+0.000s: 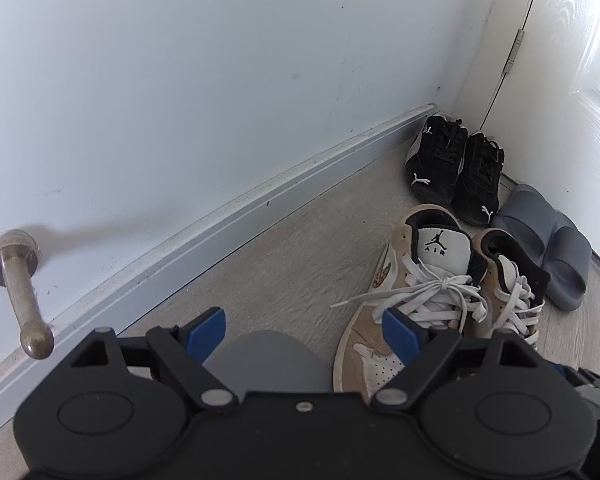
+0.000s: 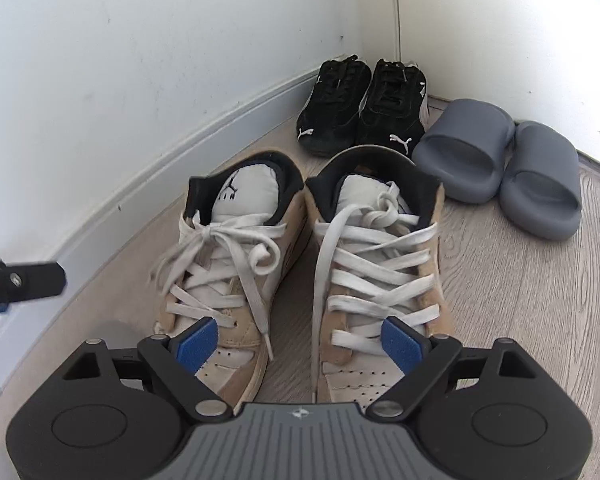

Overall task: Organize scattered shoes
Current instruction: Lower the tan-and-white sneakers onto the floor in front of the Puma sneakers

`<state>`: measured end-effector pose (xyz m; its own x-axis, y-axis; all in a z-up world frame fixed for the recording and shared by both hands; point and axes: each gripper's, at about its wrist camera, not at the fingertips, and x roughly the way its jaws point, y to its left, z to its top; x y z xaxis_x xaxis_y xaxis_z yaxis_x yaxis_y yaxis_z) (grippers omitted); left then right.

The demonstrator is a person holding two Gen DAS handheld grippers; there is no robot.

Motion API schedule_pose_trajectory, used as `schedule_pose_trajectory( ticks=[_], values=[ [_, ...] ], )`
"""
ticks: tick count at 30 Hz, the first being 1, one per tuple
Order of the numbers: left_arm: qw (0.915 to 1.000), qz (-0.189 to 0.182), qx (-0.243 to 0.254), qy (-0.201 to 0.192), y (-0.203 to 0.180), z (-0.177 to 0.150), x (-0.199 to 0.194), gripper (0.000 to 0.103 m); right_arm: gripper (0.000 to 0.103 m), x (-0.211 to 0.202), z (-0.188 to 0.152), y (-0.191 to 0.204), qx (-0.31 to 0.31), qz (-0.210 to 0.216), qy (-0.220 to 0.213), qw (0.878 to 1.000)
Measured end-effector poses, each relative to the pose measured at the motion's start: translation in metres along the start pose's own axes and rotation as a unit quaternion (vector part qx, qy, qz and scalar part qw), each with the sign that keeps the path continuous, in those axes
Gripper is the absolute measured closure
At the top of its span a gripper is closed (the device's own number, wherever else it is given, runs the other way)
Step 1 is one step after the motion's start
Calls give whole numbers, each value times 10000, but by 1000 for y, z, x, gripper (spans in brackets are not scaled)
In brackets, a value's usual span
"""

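Right wrist view looks down on a pair of tan and white high-top sneakers [image 2: 300,256] standing side by side on the pale wood-look floor [image 2: 520,300], toes toward the camera and heels toward the corner. The right gripper [image 2: 300,344] hangs just above their toes with its blue-padded fingers spread wide and nothing between them. Beyond the sneakers, a pair of black trainers [image 2: 364,108] sits tucked into the corner against the skirting board [image 2: 220,120], and a pair of grey slides [image 2: 504,168] lies just to their right, near the white door [image 2: 500,20]. All three pairs stand close together with each pair's two shoes touching or nearly so.

Left wrist view shows the left gripper [image 1: 304,334] low over the floor, beside the left sneaker, fingers likewise apart and empty; a grey rounded shape between them is too hidden to name. A metal door stop [image 1: 20,292] juts from the wall [image 1: 220,80] on the left.
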<state>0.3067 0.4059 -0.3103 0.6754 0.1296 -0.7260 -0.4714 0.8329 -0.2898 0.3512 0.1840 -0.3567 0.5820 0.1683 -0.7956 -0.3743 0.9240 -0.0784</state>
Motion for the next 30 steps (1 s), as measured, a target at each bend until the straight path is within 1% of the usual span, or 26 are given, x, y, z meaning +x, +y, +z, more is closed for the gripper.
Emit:
schedule_pose_trajectory(
  ticks=[6, 8, 10, 12, 13, 14, 15, 19, 23, 30],
  values=[
    [10000, -19, -18, 56, 1, -3, 5, 17, 10, 5, -2, 2, 82, 34, -137, 9999],
    [9999, -18, -43, 95, 2, -5, 7, 17, 13, 6, -2, 2, 159, 54, -201, 9997],
    [9999, -19, -66, 118, 3, -6, 9, 17, 22, 7, -1, 4, 297, -2, -254, 9992],
    [9999, -5, -72, 118, 3, -6, 10, 17, 40, 9, 3, 4, 542, -10, -284, 9981],
    [9999, 5, -72, 114, 4, -6, 10, 17, 43, 11, 7, 5, 625, 17, -287, 9976],
    [9999, 14, -76, 110, 4, -6, 10, 17, 45, 14, 10, 6, 676, 42, -292, 9973],
    [9999, 19, -81, 108, 5, -6, 10, 17, 48, 17, 11, 8, 622, 59, -308, 9976],
    [9998, 67, -120, 108, 9, -6, 10, 17, 49, 22, 12, 10, 556, 83, -392, 9976],
    [9997, 66, -196, 123, 12, -6, 10, 17, 49, 25, 13, 8, 626, 130, -461, 9969],
    [9998, 89, -154, 128, 13, -8, 11, 17, 51, 44, 33, 16, 1023, 143, -482, 9935]
  ],
)
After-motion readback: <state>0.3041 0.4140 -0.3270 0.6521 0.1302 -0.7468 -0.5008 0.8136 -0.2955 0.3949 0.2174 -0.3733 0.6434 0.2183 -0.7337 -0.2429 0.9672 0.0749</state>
